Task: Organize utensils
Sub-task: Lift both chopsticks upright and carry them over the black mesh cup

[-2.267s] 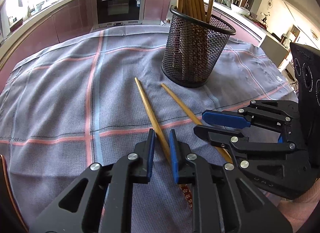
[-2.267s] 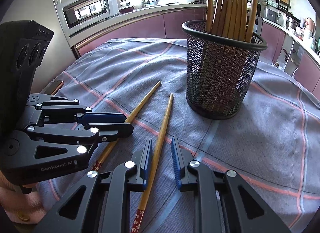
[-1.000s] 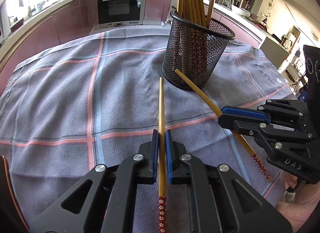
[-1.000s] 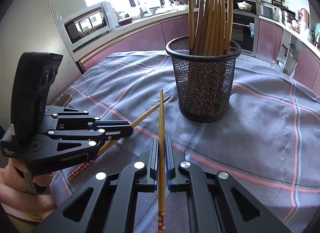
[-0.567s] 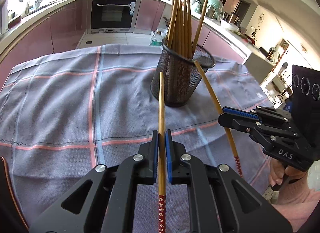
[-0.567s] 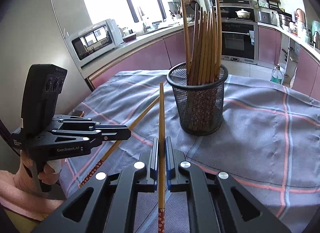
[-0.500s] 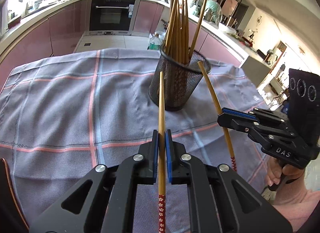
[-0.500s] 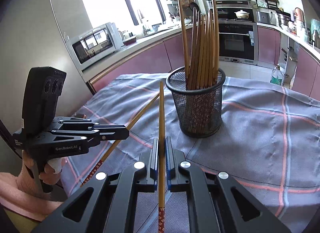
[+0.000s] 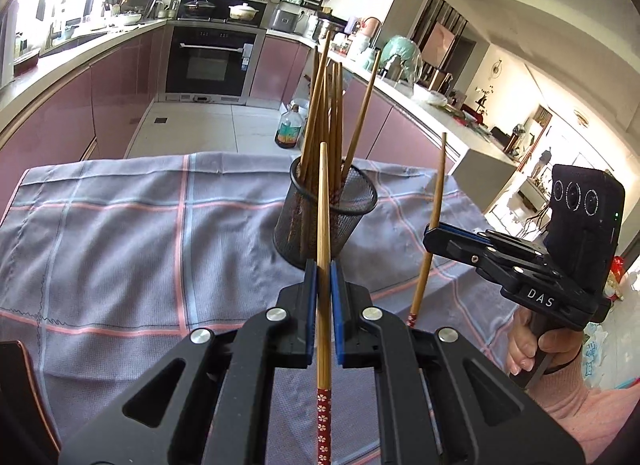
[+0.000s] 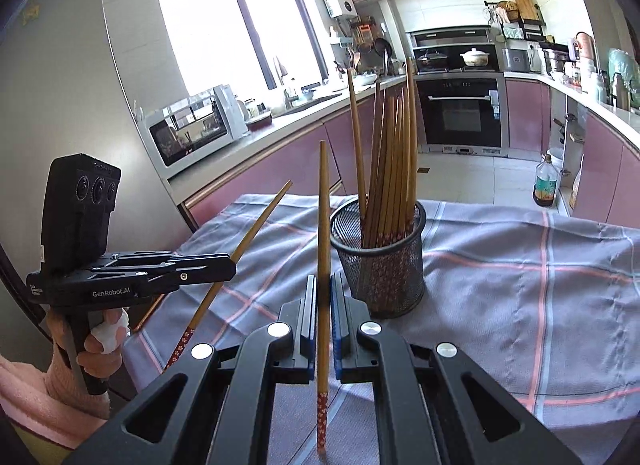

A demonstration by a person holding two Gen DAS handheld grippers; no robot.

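Note:
My left gripper (image 9: 324, 271) is shut on a wooden chopstick (image 9: 323, 205) with a red flowered handle; its thin tip points up and forward, over the near side of the black mesh holder (image 9: 326, 221). My right gripper (image 10: 323, 285) is shut on a second chopstick (image 10: 323, 225), held the same way, left of the mesh holder (image 10: 380, 261). Several chopsticks (image 10: 390, 153) stand in that holder. Each gripper shows in the other's view: the right gripper (image 9: 430, 235) at right, the left gripper (image 10: 230, 263) at left, both lifted above the cloth.
The holder stands on a grey-blue checked tablecloth (image 9: 120, 233) with pink lines. A person's hand (image 9: 532, 349) in a pink sleeve holds the right gripper. Kitchen counters, an oven (image 9: 210, 61) and a microwave (image 10: 188, 133) lie beyond the table; a bottle (image 10: 546, 183) stands on the floor.
Both grippers have risen with their chopsticks and tipped them more upright. The holder now looks smaller and lower in both views, and more of the kitchen shows.

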